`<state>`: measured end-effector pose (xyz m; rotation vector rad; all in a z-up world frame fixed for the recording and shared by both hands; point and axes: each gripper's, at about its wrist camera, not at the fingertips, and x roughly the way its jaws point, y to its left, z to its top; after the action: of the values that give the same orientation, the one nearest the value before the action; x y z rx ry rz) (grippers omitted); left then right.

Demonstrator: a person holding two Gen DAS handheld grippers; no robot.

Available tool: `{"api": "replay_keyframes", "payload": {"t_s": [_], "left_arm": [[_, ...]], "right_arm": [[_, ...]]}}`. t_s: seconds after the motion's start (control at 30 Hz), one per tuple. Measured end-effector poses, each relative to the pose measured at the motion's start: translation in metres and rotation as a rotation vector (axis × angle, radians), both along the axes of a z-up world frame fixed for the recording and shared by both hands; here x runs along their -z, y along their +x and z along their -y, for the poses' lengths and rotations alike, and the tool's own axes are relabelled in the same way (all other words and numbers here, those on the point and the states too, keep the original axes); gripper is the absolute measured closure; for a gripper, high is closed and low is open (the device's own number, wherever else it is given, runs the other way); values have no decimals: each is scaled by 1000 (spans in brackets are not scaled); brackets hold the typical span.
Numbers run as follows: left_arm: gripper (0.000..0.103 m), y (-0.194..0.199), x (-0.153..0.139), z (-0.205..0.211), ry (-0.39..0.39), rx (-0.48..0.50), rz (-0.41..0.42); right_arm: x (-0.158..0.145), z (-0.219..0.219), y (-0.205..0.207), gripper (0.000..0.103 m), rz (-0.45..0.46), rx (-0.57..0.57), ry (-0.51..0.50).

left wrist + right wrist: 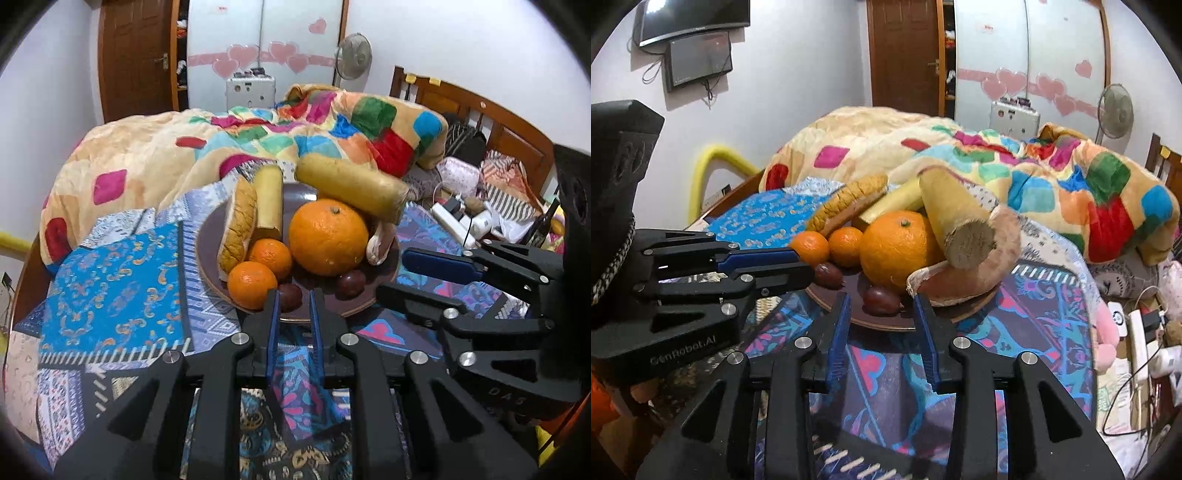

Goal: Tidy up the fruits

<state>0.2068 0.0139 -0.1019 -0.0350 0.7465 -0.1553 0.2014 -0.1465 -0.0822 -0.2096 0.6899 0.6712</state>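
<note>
Both tools sit at the near rim of the plate (207,254), which lies on the patterned sheet (110,295) on the bed, in front of the blanket (147,155).

Fruit is all on the plate:
- Big orange (328,236) in the middle.
- Two small oranges (252,284) (270,257) touching each other, just left of it.
- Two dark fruits at the front: one (290,297) under the nearer small orange, the other (350,283) under the big orange.
- At the back, a bun (238,229) and a yellow roll (269,203) lean on the left, and a long loaf (351,188) lies across the right, its cut end over a pinkish piece (378,243).

Left gripper (293,295): jaws nearly pressed together, only a thin slot, with sheet showing through it. The left dark fruit sits right at the tips. We see a gap on its right side, so we read it as not pinched.

Right gripper (882,298): jaws spread and empty. The other dark fruit lies just beyond the tips, centred between them, with neither pad touching it. From the left wrist view this tool comes in from the right, its tips near the plate's right edge.
</note>
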Motion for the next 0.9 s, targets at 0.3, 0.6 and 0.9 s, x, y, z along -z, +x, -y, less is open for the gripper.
{"api": "replay_keyframes", "payload": {"t_s": [0.3, 0.6, 0.9], "left_arm": [[80, -75, -66, 0, 11, -87, 225], [52, -166, -129, 11, 30, -158, 471], [19, -222, -155, 13, 46, -198, 575]], "right_arm": [[-71, 37, -59, 71, 190, 71, 142], [-132, 61, -131, 69, 384, 146, 288], [-154, 66, -178, 41, 486, 174, 355]]}}
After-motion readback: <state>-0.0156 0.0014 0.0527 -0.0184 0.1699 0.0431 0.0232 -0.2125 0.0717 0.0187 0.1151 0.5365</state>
